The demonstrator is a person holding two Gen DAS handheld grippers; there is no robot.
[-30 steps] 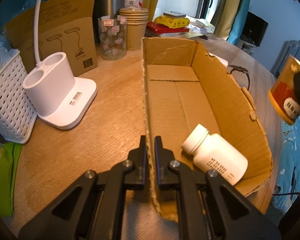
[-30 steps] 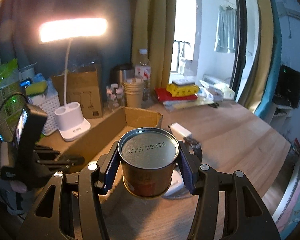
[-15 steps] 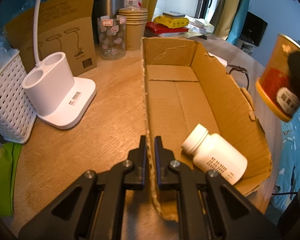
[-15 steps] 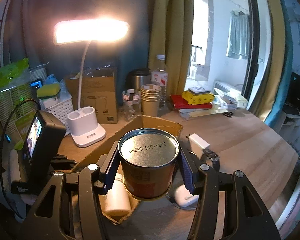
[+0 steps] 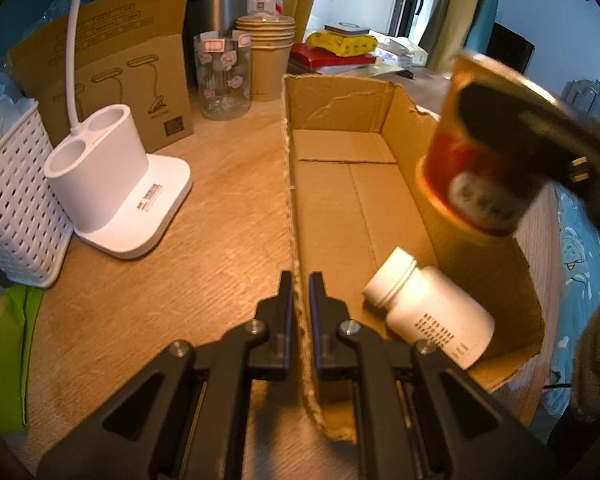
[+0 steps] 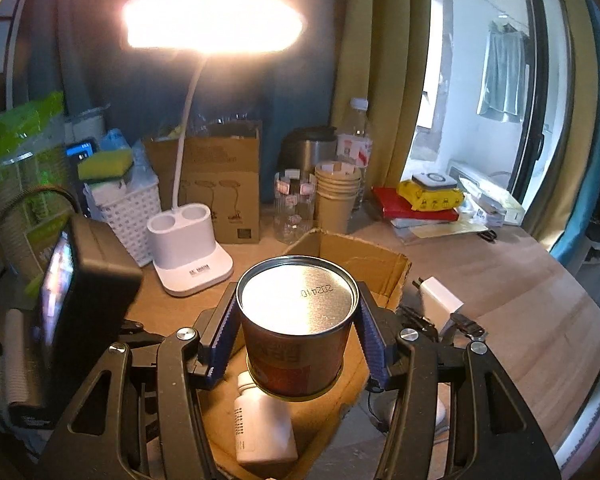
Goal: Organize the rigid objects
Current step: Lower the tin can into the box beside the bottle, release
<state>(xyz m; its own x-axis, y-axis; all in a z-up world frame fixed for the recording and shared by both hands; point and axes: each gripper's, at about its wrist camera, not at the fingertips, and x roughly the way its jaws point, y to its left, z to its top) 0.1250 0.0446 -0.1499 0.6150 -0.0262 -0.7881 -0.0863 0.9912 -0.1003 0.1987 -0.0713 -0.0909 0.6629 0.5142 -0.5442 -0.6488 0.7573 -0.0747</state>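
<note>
The tin can (image 6: 296, 328) sits at the centre of the right wrist view, upright, its long axis vertical and its silver lid facing up, clamped between the blue pads (image 6: 220, 344) of the right gripper (image 6: 296, 340). It hangs in the air, touching nothing else. Directly beneath it, toward the bottom of that frame, is the open cardboard box (image 6: 380, 268), so the move ahead looks like a straight drop down into the box rather than any sideways travel.

In the left wrist view the can (image 5: 484, 184) shows at the upper right, blurred, above the box's right wall (image 5: 412, 152). The white pill bottle (image 5: 428, 308) lies on its side on the box floor at lower right, cap pointing toward the upper left; from the right wrist view it lies just below the can, so I judge the can needs to land on the bare floor farther back.

The left gripper (image 5: 300, 300) is nearly closed, pinching the box's near left wall (image 5: 290, 200) between its 2 fingers, apparently to steady it.
</note>
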